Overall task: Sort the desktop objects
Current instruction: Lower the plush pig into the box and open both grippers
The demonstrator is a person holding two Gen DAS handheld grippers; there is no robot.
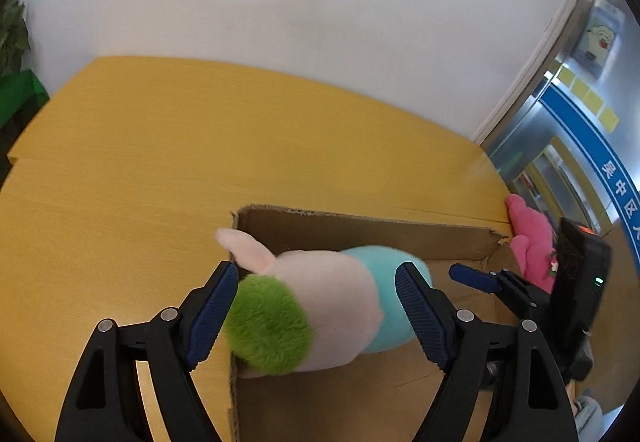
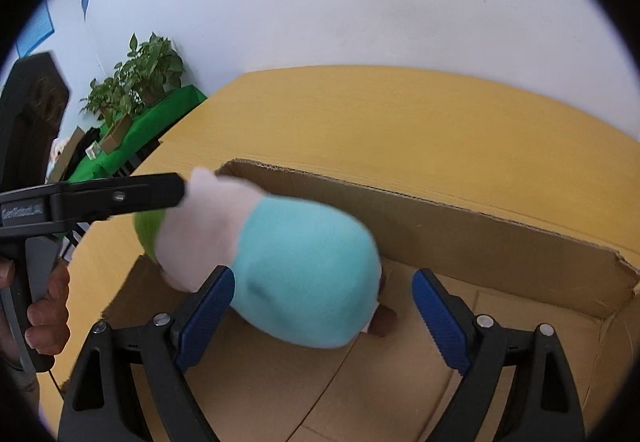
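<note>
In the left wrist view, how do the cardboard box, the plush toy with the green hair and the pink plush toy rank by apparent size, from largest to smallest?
1. cardboard box
2. plush toy with the green hair, which lies close to the camera and so looks enlarged
3. pink plush toy, farther away and partly hidden, so its true size against the second one is unsure

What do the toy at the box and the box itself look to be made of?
Plush toy: soft fabric, apparently short pile in pale pink and turquoise with a shaggier green tuft; its outline is fuzzy. Cardboard box: plain brown corrugated board with a matte finish; fluting shows along its torn top edge.
</note>
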